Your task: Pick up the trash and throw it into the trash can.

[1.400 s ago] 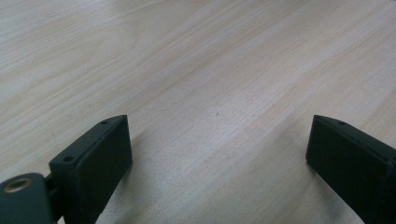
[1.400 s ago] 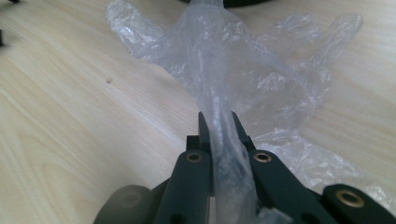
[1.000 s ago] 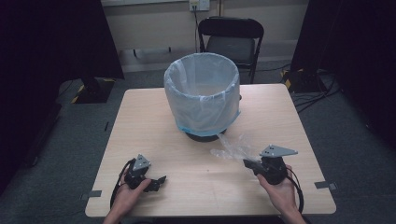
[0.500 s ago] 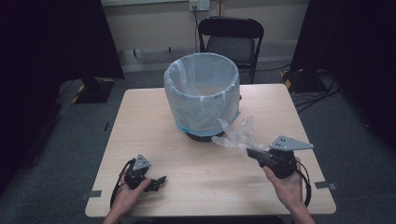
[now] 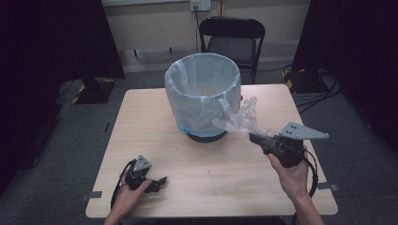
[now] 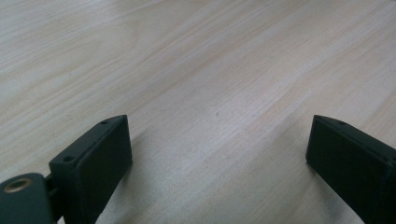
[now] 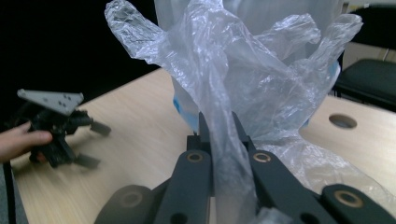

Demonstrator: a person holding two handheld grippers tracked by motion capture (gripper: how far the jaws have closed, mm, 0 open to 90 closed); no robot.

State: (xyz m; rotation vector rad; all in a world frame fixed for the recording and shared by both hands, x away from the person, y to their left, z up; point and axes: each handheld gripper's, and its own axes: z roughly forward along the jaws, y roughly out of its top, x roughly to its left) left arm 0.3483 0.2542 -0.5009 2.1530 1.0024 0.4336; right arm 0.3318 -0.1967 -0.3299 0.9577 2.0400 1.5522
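Note:
A clear plastic glove (image 5: 239,118) hangs in the air, pinched at its cuff by my right gripper (image 5: 255,137), which is shut on it above the table's right half. In the right gripper view the glove (image 7: 224,79) fans upward from the closed jaws, its fingers spread in front of the bin. A round bin lined with a pale blue bag (image 5: 202,96) stands at the table's middle back. My left gripper (image 5: 160,181) rests low near the front left edge, open, with bare wood (image 6: 215,112) between its jaws.
The wooden table (image 5: 141,136) has a round cable hole (image 7: 342,121) near the bin. A black folding chair (image 5: 232,40) stands behind the table. Dark curtains flank both sides, and cables lie on the floor at right.
My right gripper has lifted the plastic glove off the table and carried it up and to the right, beside the bin. The left gripper has stayed put.

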